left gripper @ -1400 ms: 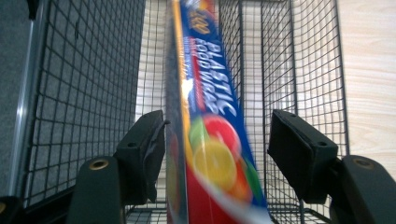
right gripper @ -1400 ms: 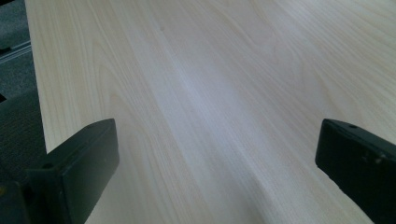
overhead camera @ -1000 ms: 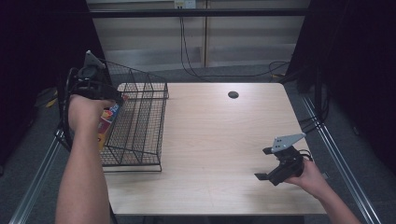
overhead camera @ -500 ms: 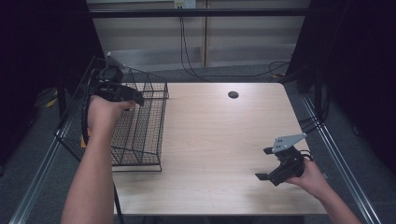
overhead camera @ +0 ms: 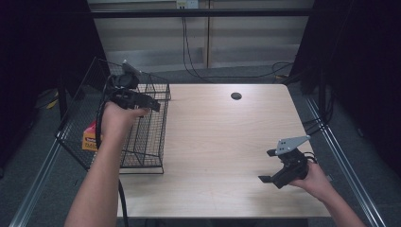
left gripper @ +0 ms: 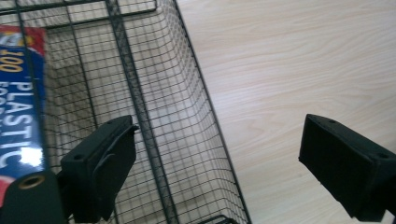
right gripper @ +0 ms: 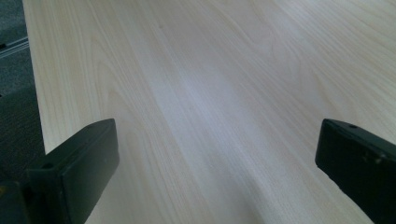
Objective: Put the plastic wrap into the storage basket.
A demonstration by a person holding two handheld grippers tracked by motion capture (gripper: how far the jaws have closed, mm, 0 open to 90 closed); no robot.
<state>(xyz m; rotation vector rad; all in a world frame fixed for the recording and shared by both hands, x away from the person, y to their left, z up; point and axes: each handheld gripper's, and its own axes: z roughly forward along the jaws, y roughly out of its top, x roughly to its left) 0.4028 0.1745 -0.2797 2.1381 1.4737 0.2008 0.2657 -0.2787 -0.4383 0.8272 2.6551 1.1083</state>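
Note:
A black wire basket stands at the table's left edge. A red, blue and orange box of plastic wrap lies against its left side, and its blue face with white letters shows through the mesh. My left gripper hovers above the basket, pointing right. Its jaws have just been opening and stand open with nothing between them. My right gripper rests low over the table's front right, open, with bare wood between its jaws.
The light wooden table has a dark round cable hole near its far edge. Metal rails run along both sides of the table, and cables hang behind it.
My left hand has moved right, from the basket's left side to above it, and the box that was under the hand now lies low in the basket. The right gripper has not moved.

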